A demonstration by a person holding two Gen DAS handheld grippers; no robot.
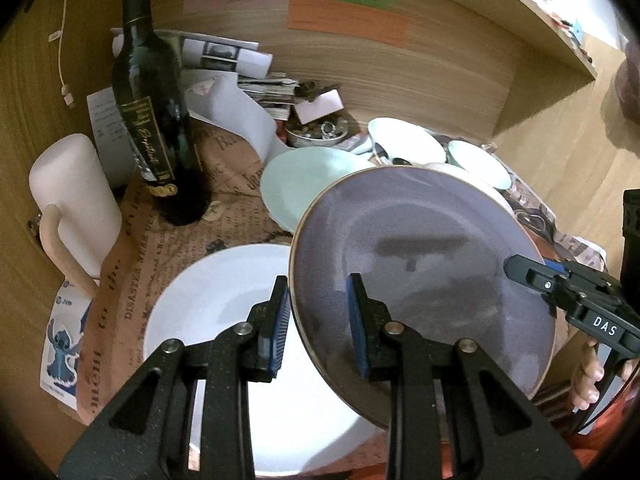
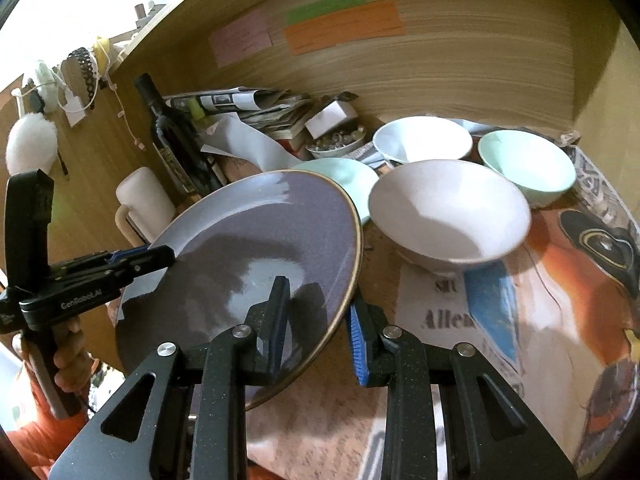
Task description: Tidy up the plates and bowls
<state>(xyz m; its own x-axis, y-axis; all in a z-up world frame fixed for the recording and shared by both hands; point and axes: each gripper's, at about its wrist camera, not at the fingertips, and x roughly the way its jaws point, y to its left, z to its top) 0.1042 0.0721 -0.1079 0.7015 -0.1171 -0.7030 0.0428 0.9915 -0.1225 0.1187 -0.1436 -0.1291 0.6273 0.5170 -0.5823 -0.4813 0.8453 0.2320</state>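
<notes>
A purple-grey plate (image 1: 432, 256) with a brown rim is held tilted above the table, gripped at opposite edges by both grippers. My left gripper (image 1: 318, 320) straddles its left rim, one finger on each side. My right gripper (image 2: 318, 316) straddles its right rim (image 2: 256, 248). Below it a white plate (image 1: 224, 304) lies on the newspaper. A mint plate (image 1: 304, 184) lies further back. A pink-white bowl (image 2: 448, 216), a white bowl (image 2: 424, 140) and a mint bowl (image 2: 528, 164) stand on the right.
A dark wine bottle (image 1: 152, 112) and a cream mug (image 1: 76, 196) stand at the left. Papers, books and a small dish of trinkets (image 1: 316, 132) pile against the wooden back wall. A wooden side wall (image 2: 608, 92) closes the right.
</notes>
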